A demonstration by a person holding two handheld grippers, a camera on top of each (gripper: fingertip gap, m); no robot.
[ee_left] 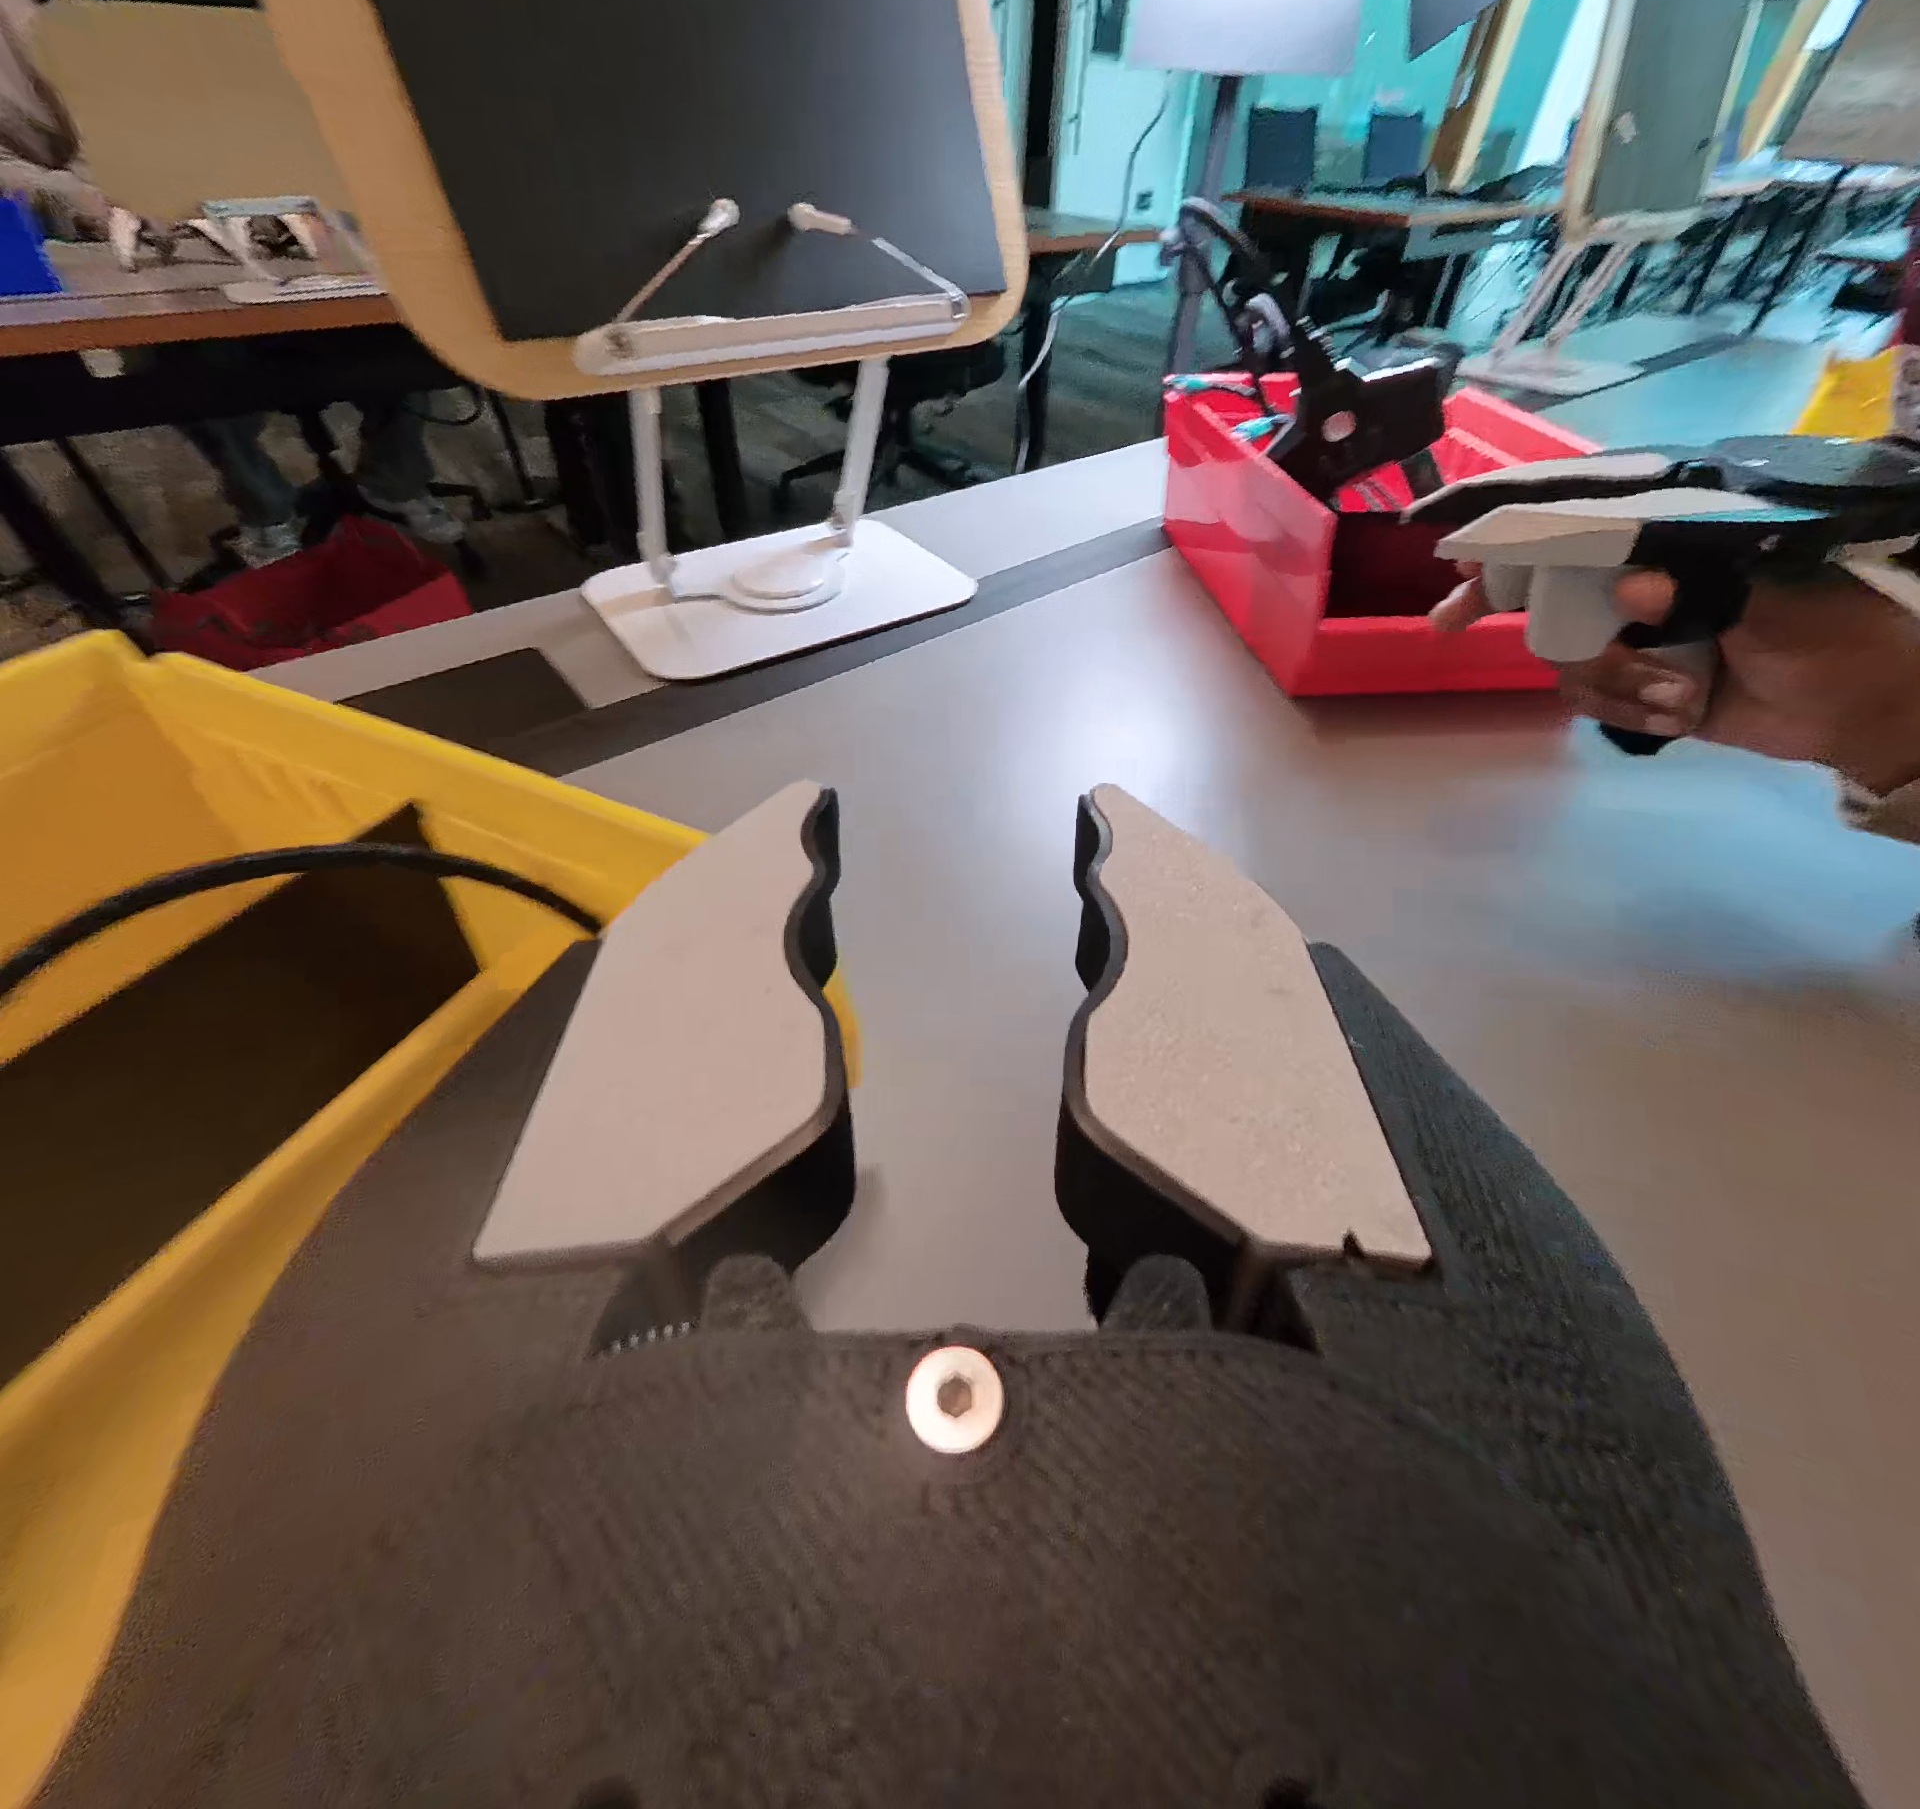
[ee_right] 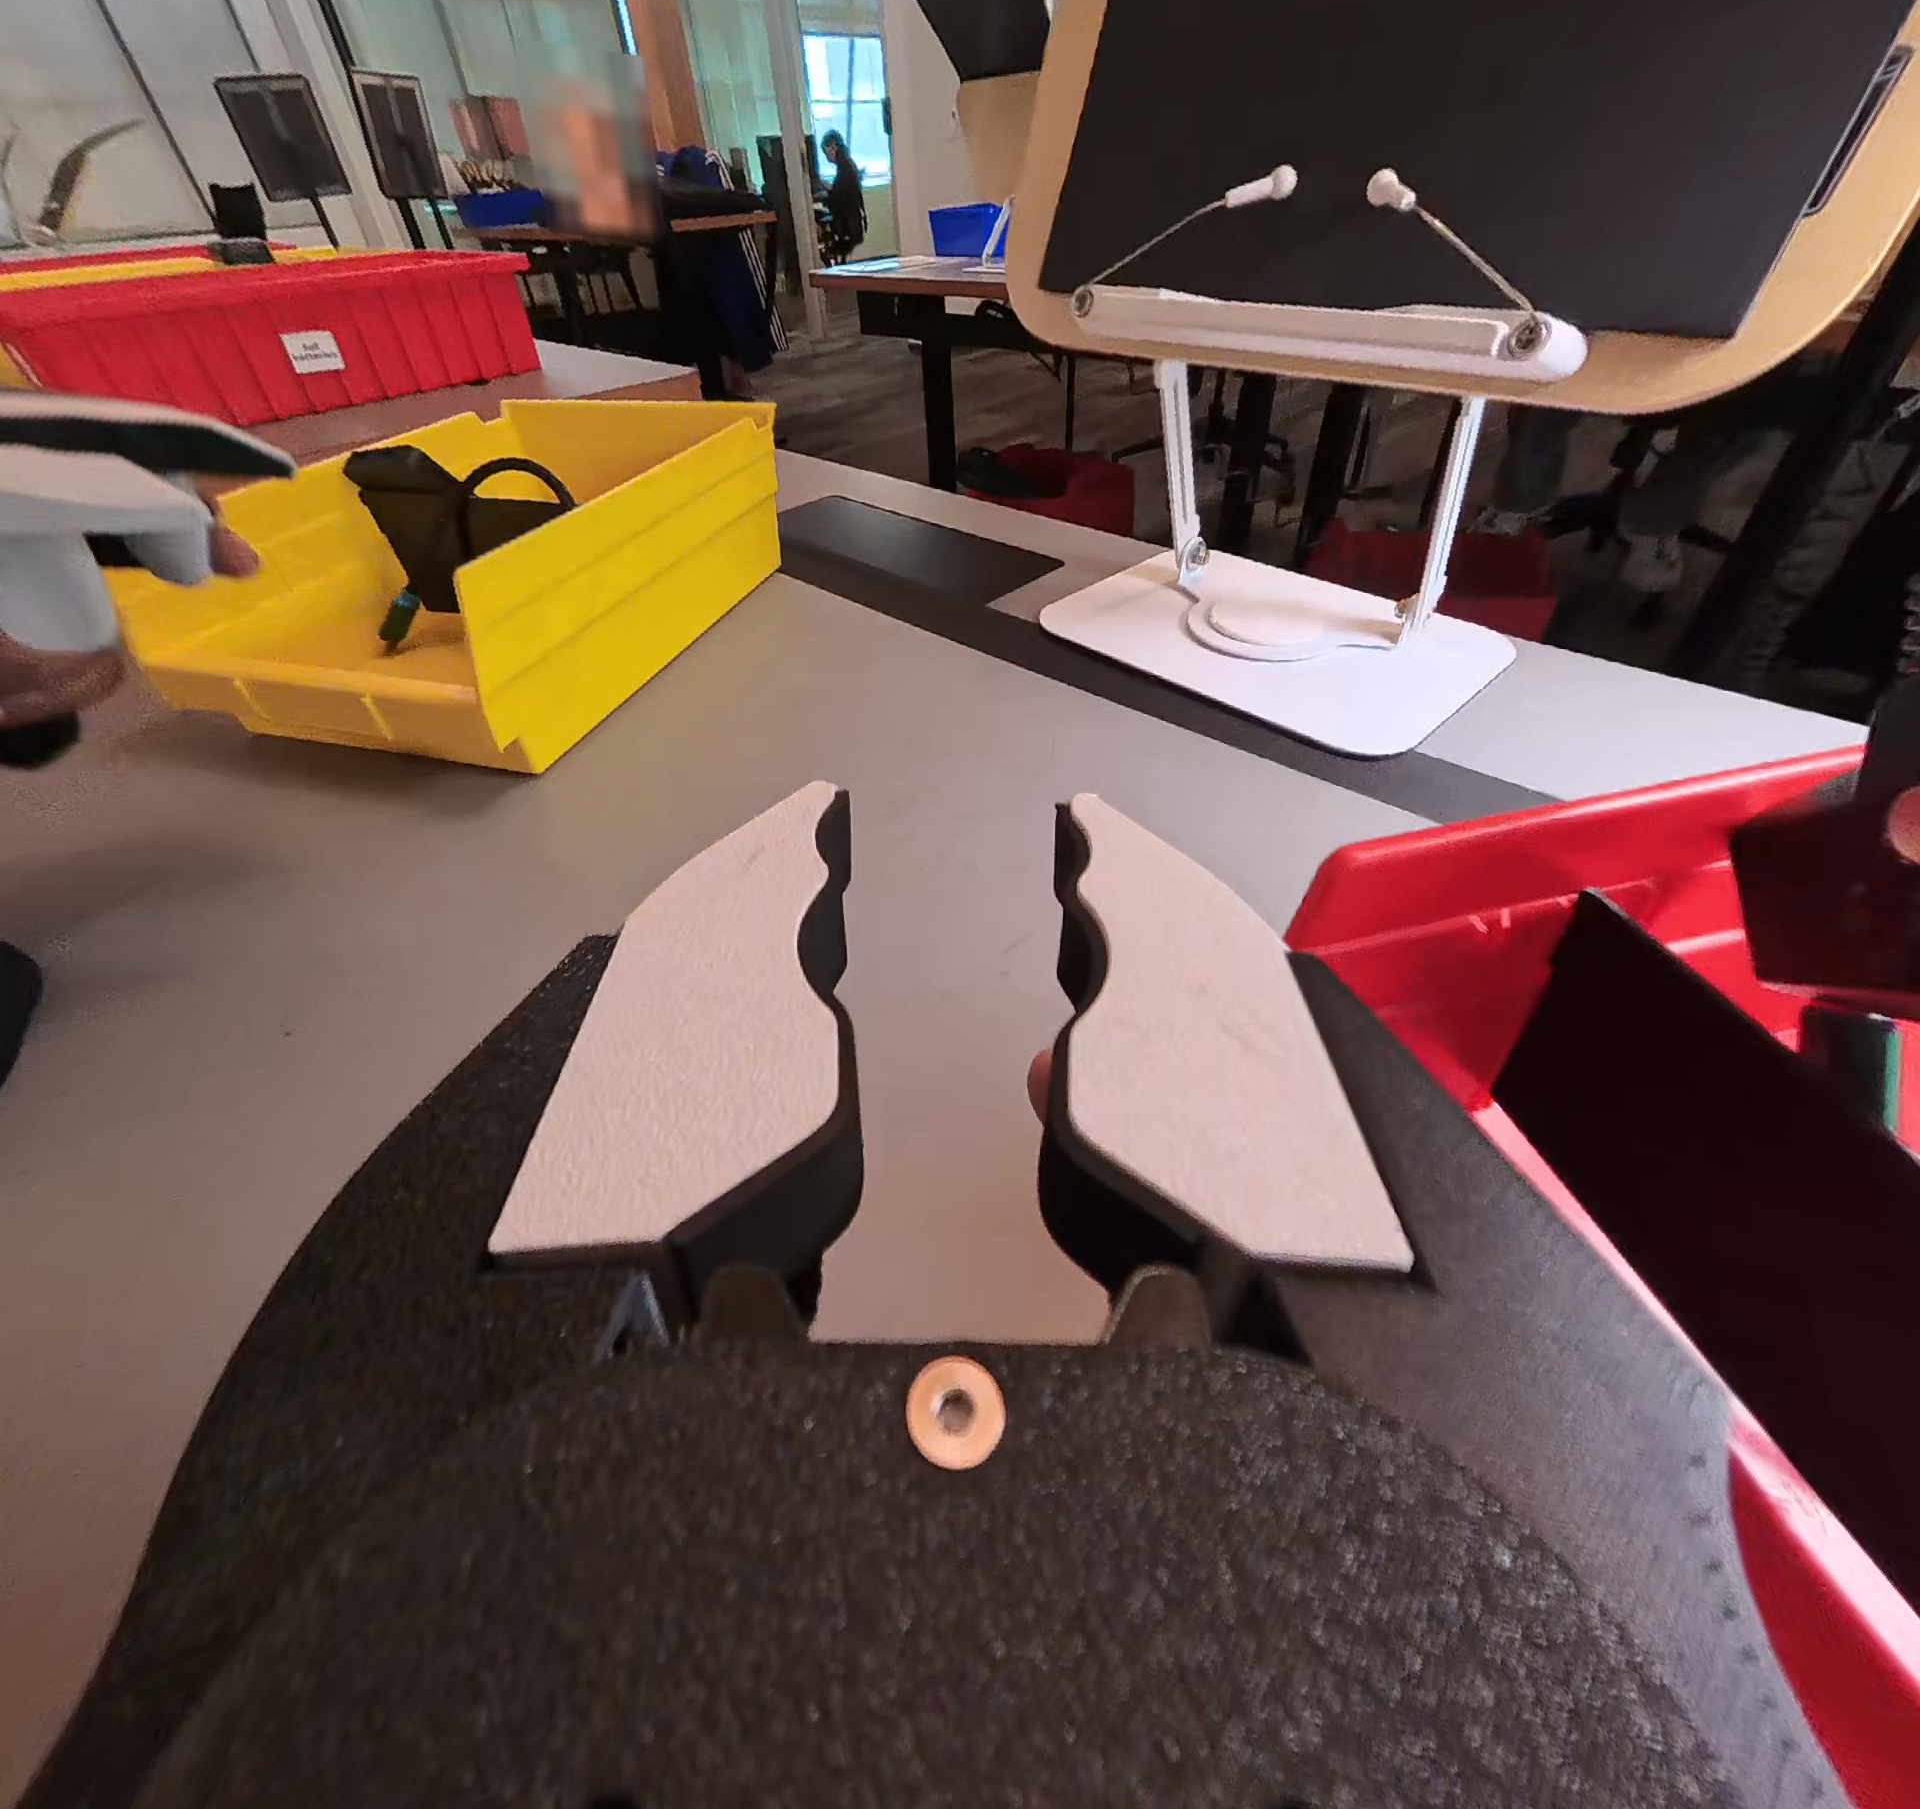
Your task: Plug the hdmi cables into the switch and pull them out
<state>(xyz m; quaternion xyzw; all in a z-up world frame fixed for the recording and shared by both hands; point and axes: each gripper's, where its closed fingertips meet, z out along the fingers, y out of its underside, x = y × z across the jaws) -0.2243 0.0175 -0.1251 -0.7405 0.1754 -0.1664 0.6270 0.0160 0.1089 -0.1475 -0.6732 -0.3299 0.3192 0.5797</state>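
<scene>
Both grippers are hanging empty over the grey tabletop (ee_right: 312, 928) right now: the left gripper (ee_left: 951, 803) is sitting with its jaws parted a moderate way, nothing between them, and the right gripper (ee_right: 951, 809) is looking the same, gap showing bare tabletop. Neither is touching anything. At the left edge of the left wrist view, the yellow bin (ee_left: 156, 751) is holding a black cable (ee_left: 312, 860) arcing over its dividers; in the right wrist view that bin (ee_right: 623, 554) is sitting at upper left with a black block and cable (ee_right: 447, 523) inside, probably the HDMI stuff, though I can't tell which part is the switch. The red bin (ee_left: 1299, 554) at the right of the left view is carrying more black hardware (ee_left: 1361, 419) and cables. My guess is the bins are flanking the workspace so each gripper is reaching its own side, and the white tablet stand (ee_right: 1288, 647) is just parked at the back out of the way
</scene>
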